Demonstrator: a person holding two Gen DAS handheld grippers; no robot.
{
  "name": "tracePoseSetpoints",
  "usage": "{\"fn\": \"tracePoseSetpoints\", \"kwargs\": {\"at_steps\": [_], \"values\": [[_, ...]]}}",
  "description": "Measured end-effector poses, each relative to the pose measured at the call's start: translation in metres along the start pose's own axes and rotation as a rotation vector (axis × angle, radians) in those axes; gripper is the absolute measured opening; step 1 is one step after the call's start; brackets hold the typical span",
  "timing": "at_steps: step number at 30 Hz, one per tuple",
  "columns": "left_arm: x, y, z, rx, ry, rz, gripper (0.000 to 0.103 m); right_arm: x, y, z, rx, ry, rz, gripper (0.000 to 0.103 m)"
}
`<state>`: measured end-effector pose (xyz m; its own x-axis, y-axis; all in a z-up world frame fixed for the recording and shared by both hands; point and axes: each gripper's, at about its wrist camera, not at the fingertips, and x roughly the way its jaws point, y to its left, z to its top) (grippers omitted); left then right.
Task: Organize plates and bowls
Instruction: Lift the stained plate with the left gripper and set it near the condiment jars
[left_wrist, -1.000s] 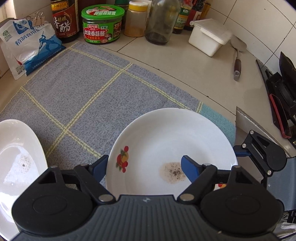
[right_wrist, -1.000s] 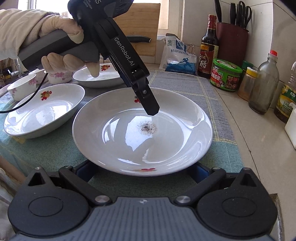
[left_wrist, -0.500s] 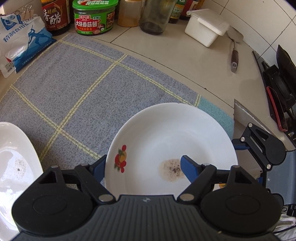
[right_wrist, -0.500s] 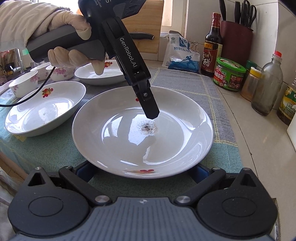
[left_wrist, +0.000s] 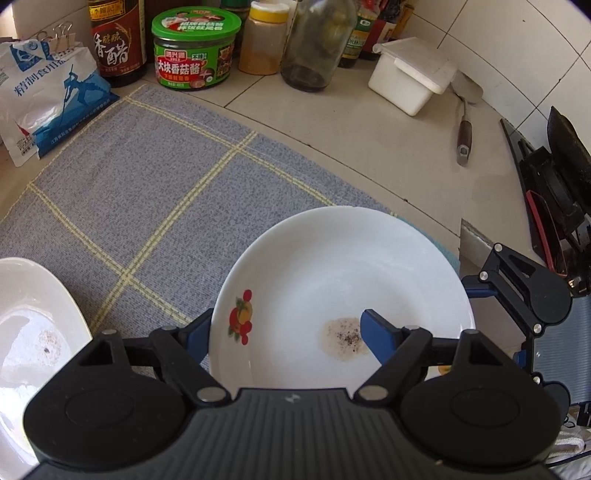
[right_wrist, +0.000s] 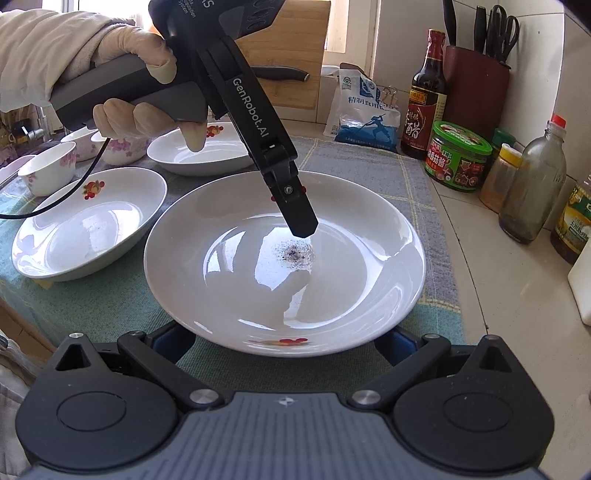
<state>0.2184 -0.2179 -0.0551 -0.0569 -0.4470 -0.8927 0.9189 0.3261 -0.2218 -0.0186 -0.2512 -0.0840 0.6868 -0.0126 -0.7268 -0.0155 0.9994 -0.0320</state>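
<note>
A white plate (right_wrist: 343, 295) with a dark speckled stain at its middle is seen on the checked cloth (left_wrist: 155, 184) near the surface's (left_wrist: 369, 147) front edge. Its rim is clamped by the left claw (left_wrist: 284, 336): one blue finger (left_wrist: 380, 336) lies inside the plate beside the stain, the other is under the rim by the fruit print. From the right wrist view, this claw is seen slanting down into the plate, gripped by a gloved hand (right_wrist: 144, 110). The right claw (right_wrist: 284, 341) is set at the plate's near edge, its fingers spread wide on either side and mostly hidden beneath the rim; whether the plate is touched by them cannot be told. A second plate (right_wrist: 88, 229) is seen just left of the first, a third (right_wrist: 199, 151) behind it, and small bowls (right_wrist: 48, 173) further left. At the back, a salt bag (left_wrist: 48, 96), a vinegar bottle (left_wrist: 118, 40), a green tub (left_wrist: 195, 48) and jars are lined up.
</note>
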Motion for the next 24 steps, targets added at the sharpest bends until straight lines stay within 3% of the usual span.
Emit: {"fn": "tracePoseSetpoints", "kwargs": {"at_steps": [24], "values": [[0.028,0.054,0.063,-0.069,-0.085,0.026,0.081,0.063,-0.072,0.048,-0.071,0.037,0.024,0.103]]}}
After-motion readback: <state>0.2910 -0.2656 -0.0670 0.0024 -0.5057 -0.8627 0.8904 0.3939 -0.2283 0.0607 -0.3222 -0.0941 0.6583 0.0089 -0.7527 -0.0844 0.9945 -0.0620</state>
